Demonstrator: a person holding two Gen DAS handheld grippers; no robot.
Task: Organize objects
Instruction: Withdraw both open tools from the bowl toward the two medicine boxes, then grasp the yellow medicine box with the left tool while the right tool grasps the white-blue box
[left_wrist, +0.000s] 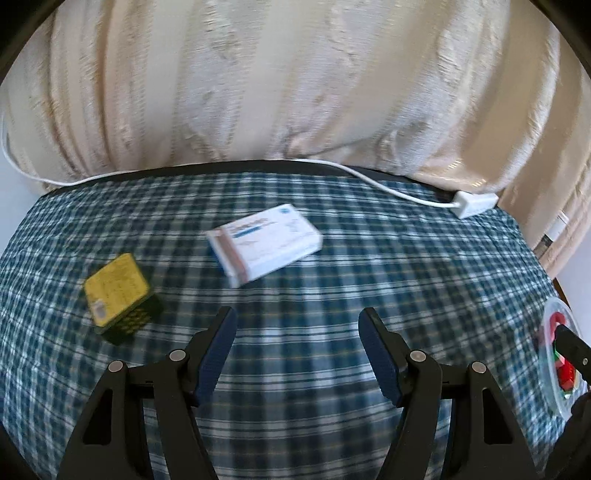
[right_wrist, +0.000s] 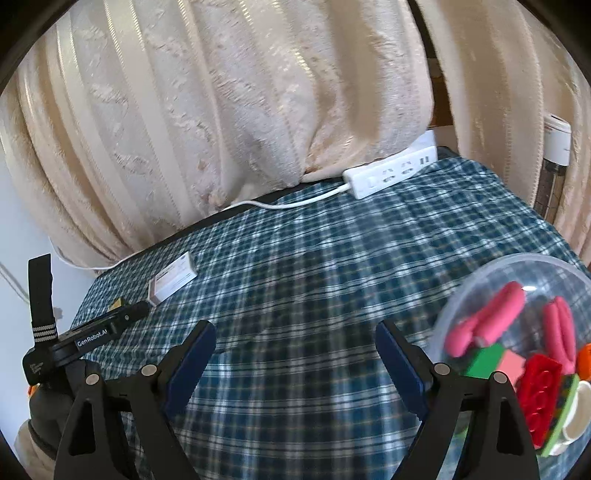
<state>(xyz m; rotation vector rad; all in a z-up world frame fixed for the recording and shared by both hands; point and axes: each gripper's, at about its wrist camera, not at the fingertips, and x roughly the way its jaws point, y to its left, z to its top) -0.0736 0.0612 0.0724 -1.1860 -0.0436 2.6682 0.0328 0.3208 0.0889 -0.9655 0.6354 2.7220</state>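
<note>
A white box with blue print (left_wrist: 263, 243) lies on the plaid tablecloth (left_wrist: 332, 280), ahead of my open, empty left gripper (left_wrist: 297, 332). A yellow-topped dark box (left_wrist: 117, 295) lies to the gripper's left. In the right wrist view the white box (right_wrist: 173, 277) is far left. My right gripper (right_wrist: 295, 343) is open and empty above the cloth. A clear plastic bowl (right_wrist: 480, 291) holding red, pink and green toy pieces (right_wrist: 539, 387) sits just right of it. The bowl also shows in the left wrist view (left_wrist: 550, 369).
A white power strip (right_wrist: 391, 173) with its cable (left_wrist: 373, 181) lies at the table's back edge. Cream curtains (left_wrist: 277, 85) hang behind the table. The left gripper's body (right_wrist: 92, 334) shows at the left of the right wrist view.
</note>
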